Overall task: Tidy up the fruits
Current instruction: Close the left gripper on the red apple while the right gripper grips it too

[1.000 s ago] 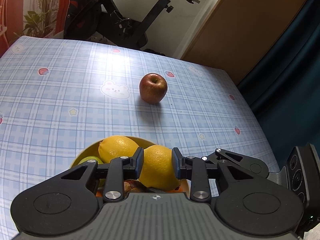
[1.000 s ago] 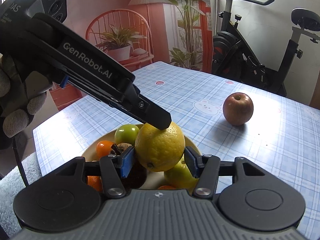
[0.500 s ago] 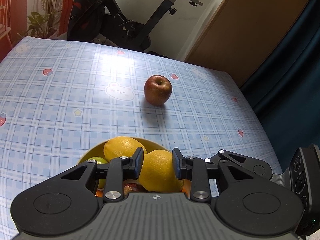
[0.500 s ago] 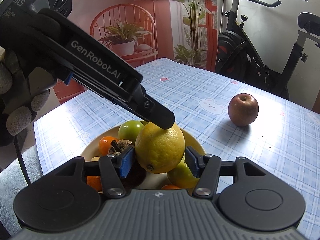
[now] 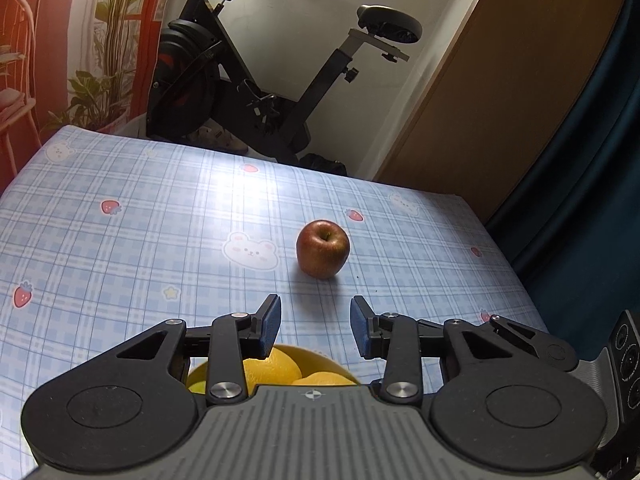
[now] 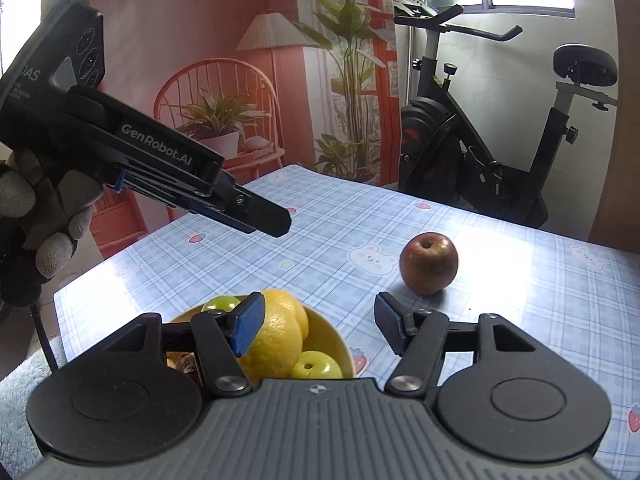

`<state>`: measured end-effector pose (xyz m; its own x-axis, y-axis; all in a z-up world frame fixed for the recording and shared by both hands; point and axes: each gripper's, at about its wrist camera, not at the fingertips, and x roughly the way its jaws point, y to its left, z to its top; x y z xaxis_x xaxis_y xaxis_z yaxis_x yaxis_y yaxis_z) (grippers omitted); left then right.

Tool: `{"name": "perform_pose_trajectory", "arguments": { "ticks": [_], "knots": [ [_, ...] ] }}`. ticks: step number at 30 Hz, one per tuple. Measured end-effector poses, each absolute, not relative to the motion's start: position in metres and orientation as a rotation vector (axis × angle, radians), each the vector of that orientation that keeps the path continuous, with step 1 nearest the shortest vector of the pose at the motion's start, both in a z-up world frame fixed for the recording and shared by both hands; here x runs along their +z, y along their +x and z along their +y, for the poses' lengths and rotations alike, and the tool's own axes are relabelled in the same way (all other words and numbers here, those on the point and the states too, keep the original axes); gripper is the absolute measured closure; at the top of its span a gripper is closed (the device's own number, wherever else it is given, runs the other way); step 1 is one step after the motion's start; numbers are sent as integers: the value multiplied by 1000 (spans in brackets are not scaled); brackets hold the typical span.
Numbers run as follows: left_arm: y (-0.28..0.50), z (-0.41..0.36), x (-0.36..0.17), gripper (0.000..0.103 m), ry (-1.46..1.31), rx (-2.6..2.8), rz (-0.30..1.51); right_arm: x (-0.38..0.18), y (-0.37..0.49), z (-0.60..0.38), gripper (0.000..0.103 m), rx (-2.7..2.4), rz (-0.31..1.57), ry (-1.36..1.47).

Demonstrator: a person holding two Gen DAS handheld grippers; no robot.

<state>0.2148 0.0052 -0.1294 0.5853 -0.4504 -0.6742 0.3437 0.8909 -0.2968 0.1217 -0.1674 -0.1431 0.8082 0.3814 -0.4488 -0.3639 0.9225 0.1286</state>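
- On the blue checked tablecloth (image 5: 120, 264), most of the fruit is already gathered in the yellow bowl (image 6: 326, 336): two lemons (image 6: 276, 340) and two green fruits (image 6: 316, 366) can be made out, with something orange and something brown half hidden behind the right gripper's left finger.
- One red apple (image 5: 323, 249) is left outside, upright on the cloth, well apart from the bowl, beside a printed bear.
- Both sets of jaws have just been opening. The left gripper (image 5: 315, 330) is seen spread with nothing between its pads; only cloth shows in the gap, and the bowl's rim lies below it.
- The right gripper (image 6: 320, 326) is likewise spread and empty; the upper lemon sits beside its left pad, not pinched.
- From the right wrist view, the left gripper is seen raised above the table, held in a gloved hand (image 6: 48, 232), clear of the fruit.
- By the look of it, the lemons have been placed and let go; what remains is judged to be the apple alone, to be fetched and added to the pile.
- Little room is left in the bowl, so a roll-off could be risked.
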Motion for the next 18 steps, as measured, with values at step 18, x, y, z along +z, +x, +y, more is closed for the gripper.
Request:
{"name": "perform_pose_trajectory", "arguments": {
  "ticks": [18],
  "knots": [
    [282, -38, -145, 55, -95, -455, 832, -166, 178, -199, 39, 257, 454, -23]
  ]
}}
